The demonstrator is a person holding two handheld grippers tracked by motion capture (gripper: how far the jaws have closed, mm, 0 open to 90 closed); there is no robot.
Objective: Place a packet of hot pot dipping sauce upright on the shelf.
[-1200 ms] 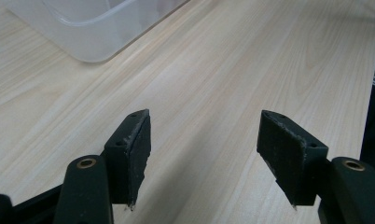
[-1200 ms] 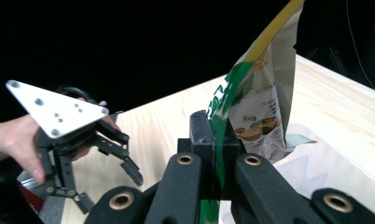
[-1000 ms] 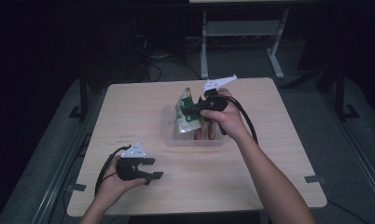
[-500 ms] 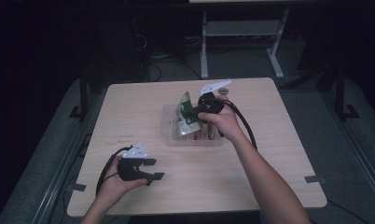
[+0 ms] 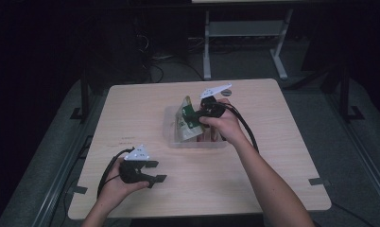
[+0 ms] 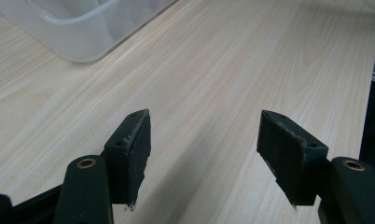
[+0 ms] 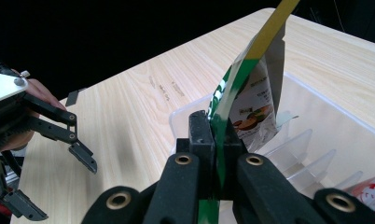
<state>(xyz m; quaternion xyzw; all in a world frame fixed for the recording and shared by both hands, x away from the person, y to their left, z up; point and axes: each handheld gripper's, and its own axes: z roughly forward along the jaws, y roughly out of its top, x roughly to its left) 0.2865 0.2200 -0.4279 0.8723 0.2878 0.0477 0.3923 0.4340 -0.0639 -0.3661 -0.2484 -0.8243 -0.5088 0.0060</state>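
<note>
Right gripper (image 7: pixel 214 135) clamped on green packet (image 7: pixel 251 93) over clear bin (image 5: pixel 171 127) — not yet placed; left gripper (image 6: pixel 204 154) gapes, idle nearby.

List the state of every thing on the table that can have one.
Right tool: shut on the green snack packet.
Green snack packet: pinched by its edge, held above the bin.
Clear plastic divided bin: open-topped, on the table.
Left tool: open, holding nothing.
</note>
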